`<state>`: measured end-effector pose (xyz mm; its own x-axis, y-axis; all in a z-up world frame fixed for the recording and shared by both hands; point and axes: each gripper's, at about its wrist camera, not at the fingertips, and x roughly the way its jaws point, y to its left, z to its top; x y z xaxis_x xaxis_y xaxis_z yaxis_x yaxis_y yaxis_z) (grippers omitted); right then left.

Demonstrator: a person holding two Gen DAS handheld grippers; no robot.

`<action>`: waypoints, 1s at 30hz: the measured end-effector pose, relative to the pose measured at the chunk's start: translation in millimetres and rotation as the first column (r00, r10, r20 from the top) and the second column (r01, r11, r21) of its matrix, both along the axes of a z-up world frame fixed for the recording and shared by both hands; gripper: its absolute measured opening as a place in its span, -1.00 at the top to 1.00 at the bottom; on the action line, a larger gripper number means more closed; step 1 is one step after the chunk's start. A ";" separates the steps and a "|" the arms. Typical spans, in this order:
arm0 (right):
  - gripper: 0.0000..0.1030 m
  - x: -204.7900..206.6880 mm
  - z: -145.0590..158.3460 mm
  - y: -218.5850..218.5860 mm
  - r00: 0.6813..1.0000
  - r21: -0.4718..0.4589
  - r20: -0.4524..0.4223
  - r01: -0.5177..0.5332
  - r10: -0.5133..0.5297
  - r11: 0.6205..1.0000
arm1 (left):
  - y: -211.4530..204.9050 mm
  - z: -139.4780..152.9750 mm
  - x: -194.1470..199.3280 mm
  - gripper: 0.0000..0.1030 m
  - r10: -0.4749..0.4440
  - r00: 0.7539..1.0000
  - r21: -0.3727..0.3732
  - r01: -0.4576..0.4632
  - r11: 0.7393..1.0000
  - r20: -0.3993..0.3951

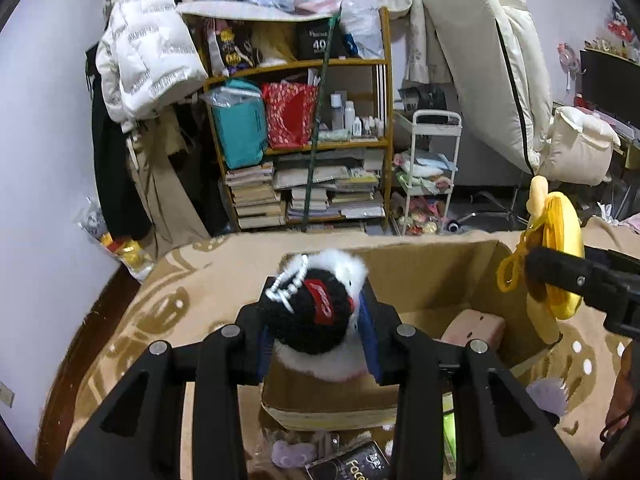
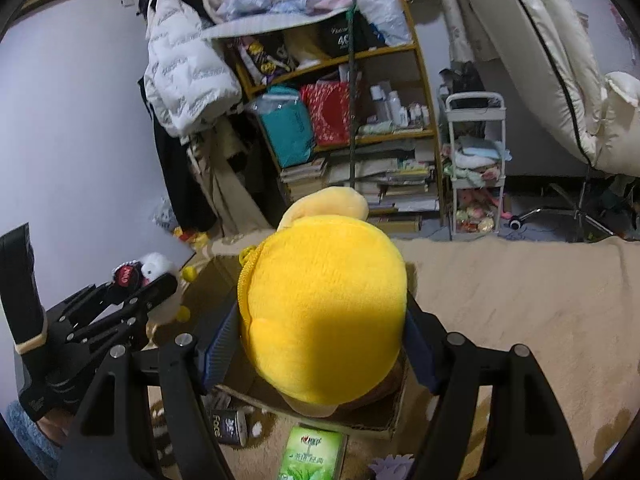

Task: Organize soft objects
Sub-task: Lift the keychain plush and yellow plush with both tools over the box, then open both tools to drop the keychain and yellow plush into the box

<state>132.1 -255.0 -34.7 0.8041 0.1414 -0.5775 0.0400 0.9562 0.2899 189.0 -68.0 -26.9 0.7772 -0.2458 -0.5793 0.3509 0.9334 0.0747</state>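
The left tongs (image 1: 320, 320) are clamped on a black-and-white plush (image 1: 320, 312), held just above the near wall of an open box (image 1: 420, 276). The right tongs (image 2: 320, 332) are clamped on a yellow plush (image 2: 324, 312), over the same box (image 2: 320, 412). A pink plush (image 1: 474, 326) lies inside it. The box sits on a tan blanket (image 2: 520, 300). Beyond the bed stand a bookshelf (image 1: 300, 120) and a white cart (image 1: 432, 168).
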 end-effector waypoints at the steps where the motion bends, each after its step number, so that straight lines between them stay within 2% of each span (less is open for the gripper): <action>1: -0.51 0.6 -1.5 0.8 1.000 -0.010 -0.010 0.004 -0.004 1.000 | -1.2 -2.2 1.8 0.29 -0.003 1.000 0.012 0.003 1.000 -0.012; 4: -0.51 1.1 -4.9 1.9 1.000 -0.013 -0.030 -0.006 0.005 1.000 | -2.1 -9.9 4.9 0.19 -0.001 0.999 0.029 0.003 1.000 -0.051; 10: -0.57 3.3 -9.7 2.9 0.998 -0.007 -0.053 -0.020 0.019 1.000 | -0.5 -10.5 1.7 -0.12 0.005 0.999 0.034 -0.004 0.999 -0.040; 15: -0.85 3.4 -9.3 3.3 0.998 -0.012 -0.053 -0.014 0.014 1.000 | 1.9 -9.2 -1.7 -0.37 0.008 0.999 0.036 -0.006 0.999 -0.046; 20: -0.90 0.4 -5.0 4.2 0.998 -0.012 -0.061 -0.002 0.002 1.000 | 8.3 -4.7 -9.1 -0.63 0.016 0.999 0.052 -0.014 0.999 -0.035; 23: -0.95 -6.0 1.1 6.9 0.999 -0.022 -0.049 0.003 -0.004 1.000 | 12.6 -0.4 -15.8 -0.71 0.036 0.999 0.066 -0.034 0.997 -0.027; 28: -0.97 -20.5 13.6 12.1 0.999 -0.036 -0.035 0.013 -0.014 0.999 | 19.2 6.8 -27.6 -0.73 0.040 0.998 0.078 -0.036 0.996 -0.055; 30: -1.00 -26.7 18.0 13.5 1.000 -0.035 -0.028 0.013 -0.014 0.999 | 21.0 8.3 -33.3 -0.75 0.038 0.998 0.113 -0.032 0.993 -0.053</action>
